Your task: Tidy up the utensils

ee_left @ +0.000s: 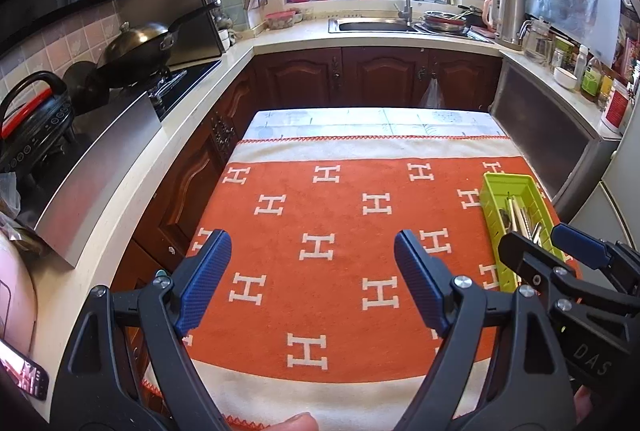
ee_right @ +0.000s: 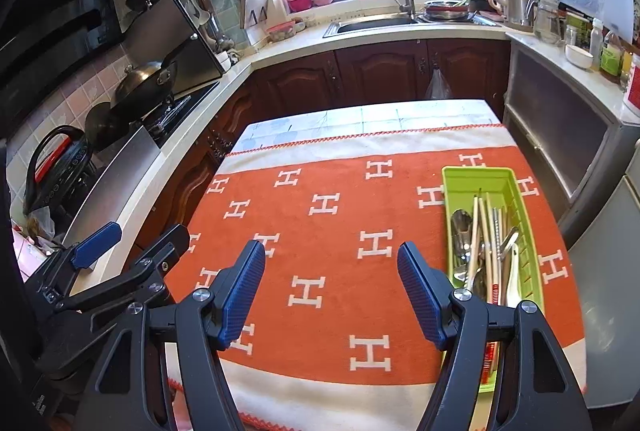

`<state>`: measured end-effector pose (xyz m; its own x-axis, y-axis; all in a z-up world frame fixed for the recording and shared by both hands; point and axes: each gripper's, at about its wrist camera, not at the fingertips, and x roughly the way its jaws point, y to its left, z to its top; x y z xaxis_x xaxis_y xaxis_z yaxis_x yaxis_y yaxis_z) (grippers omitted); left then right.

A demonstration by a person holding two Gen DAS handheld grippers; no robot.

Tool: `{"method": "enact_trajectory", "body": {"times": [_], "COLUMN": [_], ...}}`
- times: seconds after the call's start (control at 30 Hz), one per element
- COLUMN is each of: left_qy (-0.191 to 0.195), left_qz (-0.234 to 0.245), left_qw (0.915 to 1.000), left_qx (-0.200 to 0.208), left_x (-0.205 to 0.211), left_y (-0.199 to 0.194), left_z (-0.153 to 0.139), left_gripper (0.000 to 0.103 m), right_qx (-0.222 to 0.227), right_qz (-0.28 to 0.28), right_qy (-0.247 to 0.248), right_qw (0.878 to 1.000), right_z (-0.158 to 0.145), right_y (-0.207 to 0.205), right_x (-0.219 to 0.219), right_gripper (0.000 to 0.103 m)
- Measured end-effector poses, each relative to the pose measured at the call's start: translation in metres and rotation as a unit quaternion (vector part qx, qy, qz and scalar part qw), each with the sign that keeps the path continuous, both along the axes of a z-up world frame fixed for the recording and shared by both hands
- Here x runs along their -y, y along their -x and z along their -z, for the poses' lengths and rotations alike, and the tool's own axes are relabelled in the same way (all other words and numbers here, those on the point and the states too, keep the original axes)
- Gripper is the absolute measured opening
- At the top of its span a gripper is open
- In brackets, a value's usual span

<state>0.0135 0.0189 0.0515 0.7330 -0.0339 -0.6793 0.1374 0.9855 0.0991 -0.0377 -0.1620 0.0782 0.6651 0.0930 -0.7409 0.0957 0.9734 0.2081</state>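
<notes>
A lime green utensil tray [ee_right: 452, 187] lies on the right side of the orange cloth with white H marks [ee_right: 320, 231]. It holds spoons, chopsticks and other utensils [ee_right: 486, 247]. The tray also shows in the left wrist view [ee_left: 494, 209]. My left gripper [ee_left: 312, 283] is open and empty above the cloth's middle. My right gripper [ee_right: 332, 287] is open and empty just left of the tray. The right gripper shows in the left wrist view [ee_left: 538, 243], over the tray's near end. The left gripper shows in the right wrist view [ee_right: 132, 239], at the table's left edge.
The table stands in a U-shaped kitchen. A counter [ee_left: 132, 191] with a wok [ee_left: 136, 51] and a cooker [ee_left: 36, 123] runs along the left. A sink [ee_left: 376, 25] is at the back. A steel cabinet [ee_right: 560, 135] is to the right.
</notes>
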Motion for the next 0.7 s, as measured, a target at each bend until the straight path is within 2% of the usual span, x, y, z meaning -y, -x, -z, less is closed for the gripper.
{"method": "enact_trajectory", "body": {"times": [0.7], "left_qy": [0.018], "left_qz": [0.003], "left_qw": [0.9997], "left_qx": [-0.017], "left_x": [0.005], "left_y": [-0.009], "left_z": [0.015], "left_gripper": [0.082], "right_qx": [0.006], "right_qz": [0.001], "right_qy": [0.012], "right_qw": [1.000], "right_z": [0.006], "right_y": [-0.007], "right_x": [0.002], "right_gripper": [0.070]}}
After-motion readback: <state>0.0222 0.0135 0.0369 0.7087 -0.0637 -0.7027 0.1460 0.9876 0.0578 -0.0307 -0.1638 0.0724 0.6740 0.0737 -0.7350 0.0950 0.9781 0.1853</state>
